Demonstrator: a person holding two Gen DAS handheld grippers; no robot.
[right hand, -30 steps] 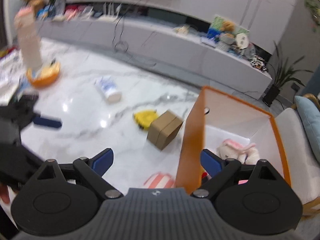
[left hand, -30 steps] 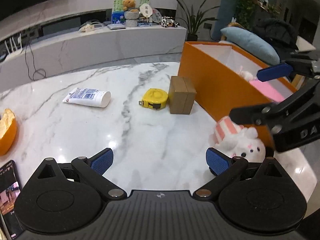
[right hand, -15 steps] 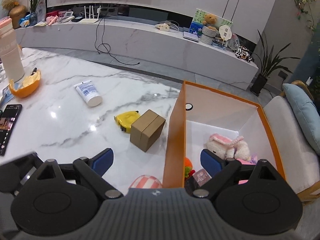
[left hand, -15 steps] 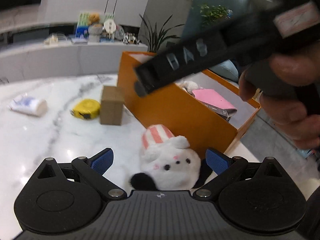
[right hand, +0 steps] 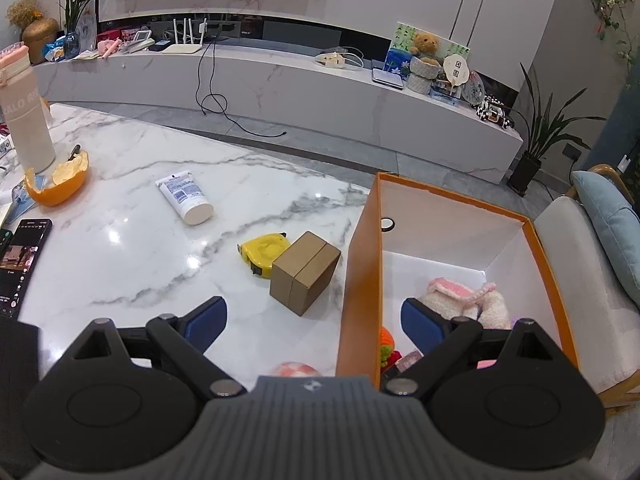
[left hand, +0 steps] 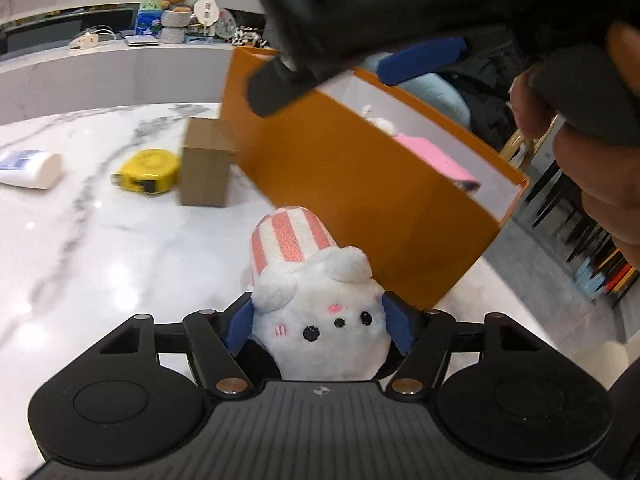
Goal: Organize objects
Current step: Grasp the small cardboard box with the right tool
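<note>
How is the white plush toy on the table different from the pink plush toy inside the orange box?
The white plush toy wears a striped hat and lies on the marble table, between the closing jaws of the left gripper. The pink plush toy lies inside the orange box, untouched. Both are soft toys.

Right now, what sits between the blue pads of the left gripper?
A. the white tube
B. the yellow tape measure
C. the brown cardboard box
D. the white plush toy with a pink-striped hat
D: in the left wrist view the white plush toy with a pink-striped hat fills the gap of the left gripper, whose jaws are closing on it, pads at its sides.
</note>
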